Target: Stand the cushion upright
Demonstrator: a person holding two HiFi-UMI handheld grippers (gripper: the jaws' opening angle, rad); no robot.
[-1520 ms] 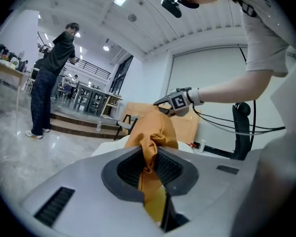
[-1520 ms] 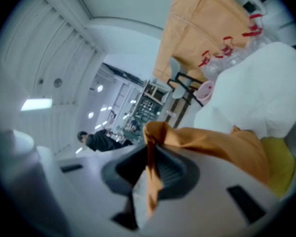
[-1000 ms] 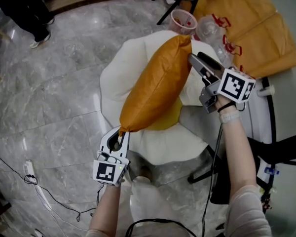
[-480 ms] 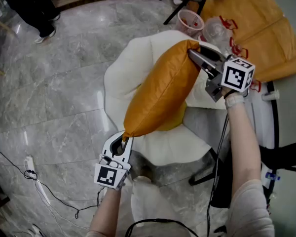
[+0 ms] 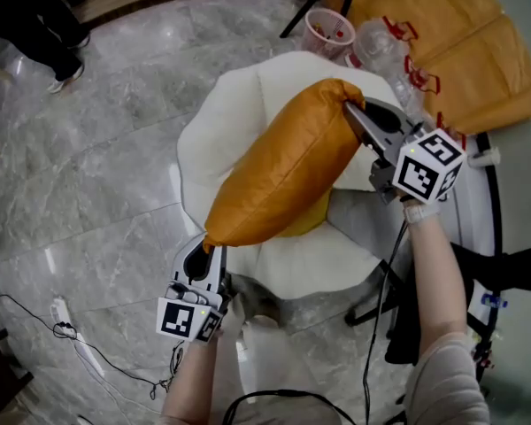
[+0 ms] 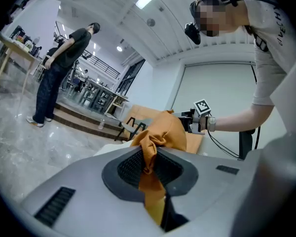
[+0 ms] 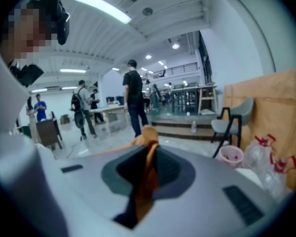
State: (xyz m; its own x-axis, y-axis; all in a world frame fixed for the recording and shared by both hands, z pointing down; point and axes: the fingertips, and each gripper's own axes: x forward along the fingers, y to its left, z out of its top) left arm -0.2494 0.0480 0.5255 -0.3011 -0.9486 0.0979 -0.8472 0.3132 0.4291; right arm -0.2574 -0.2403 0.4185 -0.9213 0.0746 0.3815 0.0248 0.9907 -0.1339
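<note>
Seat: the white chair [image 5: 221,113] fills the middle of the head view, on the grey marble floor [image 5: 97,175].

Cushion: the orange cushion [image 5: 283,171] hangs over the seat, slung on a diagonal from lower left of centre to upper right of centre. It is neither lying flat nor upright. Compared with a second ago it lies at a flatter slant.

Right gripper [image 5: 358,118]: at the cushion's upper right corner. Its jaws have just been closing. A second ago they stood apart beside that corner; its own view now shows them clamped on a fold of orange fabric [image 7: 149,167].

Left gripper [image 5: 203,257]: at the lower left corner, pinching a bunched fold of fabric [image 6: 150,149], as before.

Assessment: the change is a second hold, so both opposite corners are now secured. In my judgement the cushion can now be turned and set on edge against the chair back. The standing step is not yet done.
</note>
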